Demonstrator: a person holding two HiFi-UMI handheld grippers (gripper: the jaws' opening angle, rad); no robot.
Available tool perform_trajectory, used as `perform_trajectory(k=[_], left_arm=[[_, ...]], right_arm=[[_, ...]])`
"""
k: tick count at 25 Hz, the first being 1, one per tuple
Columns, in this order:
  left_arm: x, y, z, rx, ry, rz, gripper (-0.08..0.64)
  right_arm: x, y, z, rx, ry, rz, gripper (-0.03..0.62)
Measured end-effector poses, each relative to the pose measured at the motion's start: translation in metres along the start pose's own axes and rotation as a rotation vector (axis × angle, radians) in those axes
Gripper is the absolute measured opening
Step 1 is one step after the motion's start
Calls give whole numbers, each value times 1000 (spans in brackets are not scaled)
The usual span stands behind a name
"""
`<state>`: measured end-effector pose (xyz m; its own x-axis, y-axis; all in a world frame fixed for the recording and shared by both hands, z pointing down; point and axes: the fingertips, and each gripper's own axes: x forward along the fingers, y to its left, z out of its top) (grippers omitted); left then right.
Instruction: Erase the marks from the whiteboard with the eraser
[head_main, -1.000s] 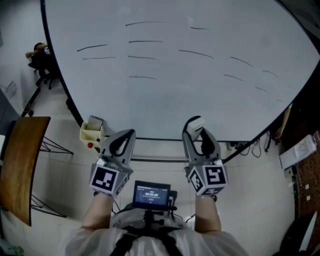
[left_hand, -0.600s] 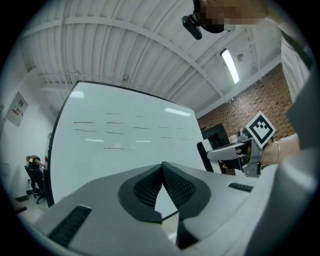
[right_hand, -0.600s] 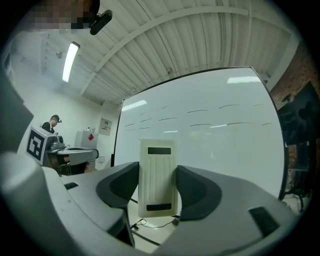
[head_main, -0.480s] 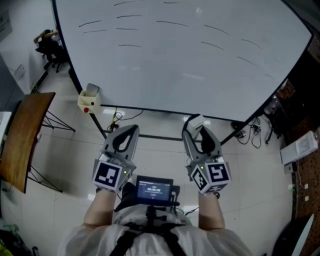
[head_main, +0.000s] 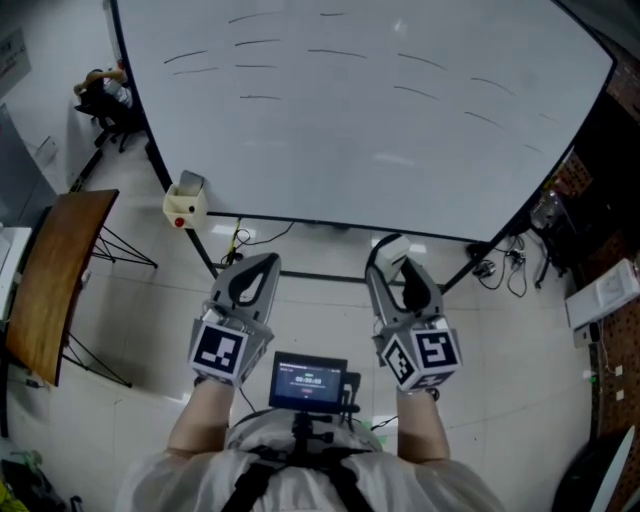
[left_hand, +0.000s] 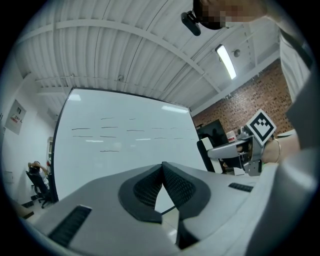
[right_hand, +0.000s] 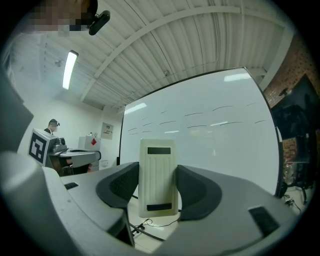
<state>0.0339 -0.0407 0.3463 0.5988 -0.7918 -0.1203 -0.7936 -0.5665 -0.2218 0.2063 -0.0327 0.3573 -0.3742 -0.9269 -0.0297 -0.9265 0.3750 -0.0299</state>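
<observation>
A large whiteboard (head_main: 370, 120) on a stand fills the top of the head view, with several short dark dash marks (head_main: 258, 42) across its upper part. The same board (right_hand: 210, 135) stands ahead in the right gripper view and, as the whiteboard (left_hand: 120, 150), in the left gripper view. My right gripper (head_main: 392, 252) is shut on a cream-white eraser (right_hand: 157, 182), held upright between the pads, well short of the board. My left gripper (head_main: 258, 268) is shut with nothing in it, tips touching, level with the right one.
A small cream box (head_main: 185, 205) with a red spot hangs by the board's lower left corner. A wooden table (head_main: 55, 280) stands at the left, cables (head_main: 505, 270) lie on the floor at the right, and a seated person (head_main: 105, 95) is at far left.
The view has drawn back from the board, so the board sits higher and farther in the head view. Both grippers keep their hold and spacing.
</observation>
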Motion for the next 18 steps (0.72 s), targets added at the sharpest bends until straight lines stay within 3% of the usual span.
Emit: perform_trajectory(k=[18], left_arm=[[5,56,-10,-53,-44,-21,6]], right_arm=[[31,27,-5,9,6,-21,239]])
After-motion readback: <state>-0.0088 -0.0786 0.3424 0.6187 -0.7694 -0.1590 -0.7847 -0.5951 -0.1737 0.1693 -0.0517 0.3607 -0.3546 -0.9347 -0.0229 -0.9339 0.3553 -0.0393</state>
